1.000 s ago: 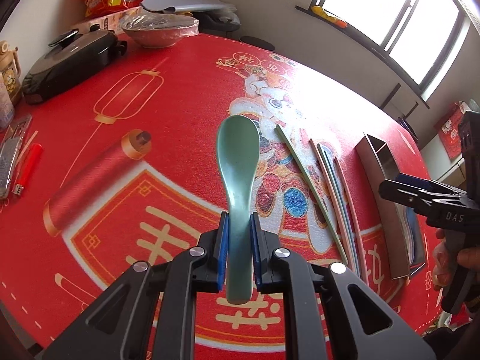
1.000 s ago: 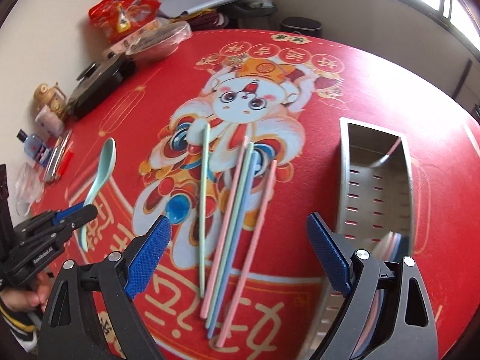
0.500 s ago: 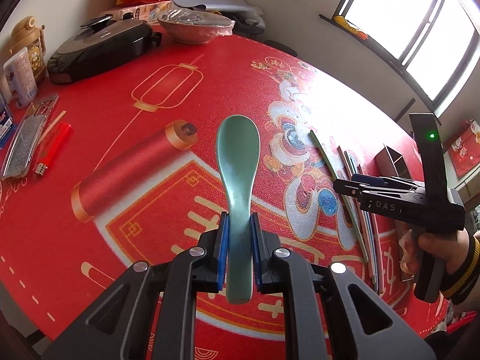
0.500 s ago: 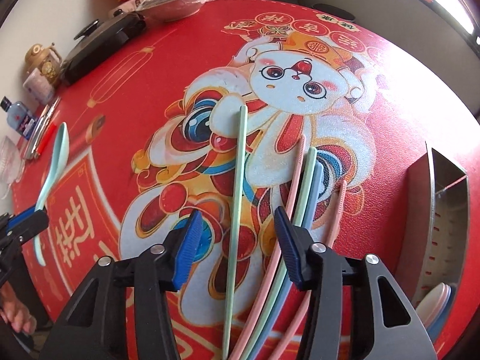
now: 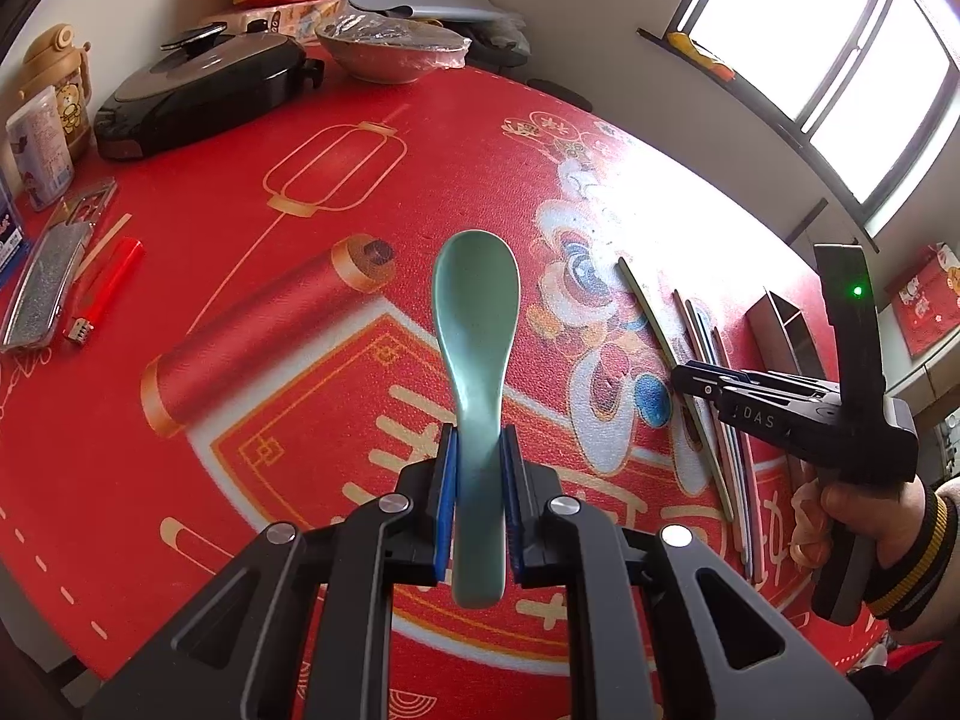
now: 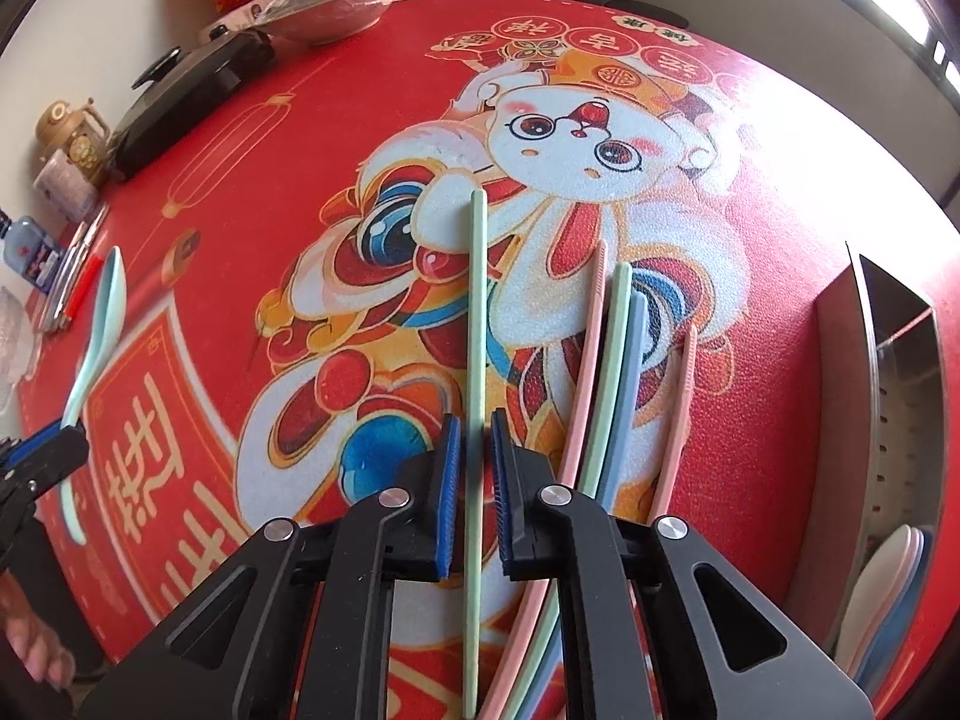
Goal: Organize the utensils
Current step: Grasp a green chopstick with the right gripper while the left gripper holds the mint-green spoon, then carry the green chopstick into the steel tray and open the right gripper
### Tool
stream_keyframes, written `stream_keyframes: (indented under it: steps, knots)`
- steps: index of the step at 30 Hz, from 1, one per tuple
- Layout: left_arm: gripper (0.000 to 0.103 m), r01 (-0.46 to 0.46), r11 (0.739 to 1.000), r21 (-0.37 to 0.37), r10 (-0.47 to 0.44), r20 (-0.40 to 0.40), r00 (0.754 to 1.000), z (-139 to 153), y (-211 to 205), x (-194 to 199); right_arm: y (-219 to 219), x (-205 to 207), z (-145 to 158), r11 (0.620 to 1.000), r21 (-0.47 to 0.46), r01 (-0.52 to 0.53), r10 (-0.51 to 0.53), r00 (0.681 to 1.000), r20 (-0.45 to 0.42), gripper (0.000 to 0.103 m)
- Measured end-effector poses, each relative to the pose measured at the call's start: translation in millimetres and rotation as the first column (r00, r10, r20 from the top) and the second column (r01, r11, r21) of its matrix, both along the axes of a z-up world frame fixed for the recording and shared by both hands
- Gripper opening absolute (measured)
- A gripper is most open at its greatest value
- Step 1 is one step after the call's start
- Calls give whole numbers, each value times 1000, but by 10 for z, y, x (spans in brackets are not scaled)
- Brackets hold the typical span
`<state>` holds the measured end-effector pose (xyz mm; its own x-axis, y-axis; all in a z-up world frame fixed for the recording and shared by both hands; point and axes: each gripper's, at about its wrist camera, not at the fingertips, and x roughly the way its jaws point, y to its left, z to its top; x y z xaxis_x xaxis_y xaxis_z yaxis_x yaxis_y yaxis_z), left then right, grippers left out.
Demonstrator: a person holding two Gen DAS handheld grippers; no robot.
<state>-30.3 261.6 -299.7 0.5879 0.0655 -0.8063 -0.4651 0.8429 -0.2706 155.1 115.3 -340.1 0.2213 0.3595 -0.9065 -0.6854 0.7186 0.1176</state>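
Your right gripper (image 6: 476, 468) is pinching the lone pale-green plastic chopstick (image 6: 477, 312), lying lengthwise between its jaws, metal holder (image 6: 900, 396) off right; left gripper (image 5: 478, 501) clamps the green spoon (image 5: 477, 324).

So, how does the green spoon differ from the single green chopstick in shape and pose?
The green spoon is broad with an oval bowl; the green chopstick is a thin straight stick. The spoon is held off the red table mat in the left gripper; the chopstick lies flat between the right gripper pads. Both are pale green.

Bright window (image 5: 840, 60) daylight, glare on tablecloth (image 5: 648, 204); fisheye-curved edges
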Motion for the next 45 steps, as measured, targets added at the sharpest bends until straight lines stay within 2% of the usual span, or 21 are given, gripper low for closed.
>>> stream_keyframes:
  steps: [10, 17, 24, 36, 40, 45]
  knots:
    - [13, 37, 999, -9, -37, 0, 999, 0, -147, 110, -277, -213, -7, 999, 46, 11, -7, 996, -92, 6]
    - [13, 51, 999, -8, -51, 3, 999, 26, -212, 153, -484, -257, 175, 988, 152, 40, -18, 990, -142, 6]
    - [13, 69, 998, -2, -69, 12, 998, 71, -285, 210, -634, -223, 410, 974, 215, 67, -48, 994, -94, 5]
    - [13, 112, 994, 0, -112, 18, 994, 111, -423, 358, -1078, -39, 764, 936, 305, 174, -173, 984, -30, 5]
    - [13, 141, 990, 4, -141, 25, 990, 133, -512, 450, -1344, 72, 882, 910, 336, 244, -254, 967, -14, 5]
    - [13, 175, 984, 4, -175, 34, 984, 167, -643, 549, -1751, 246, 877, 869, 336, 362, -375, 927, -28, 6]
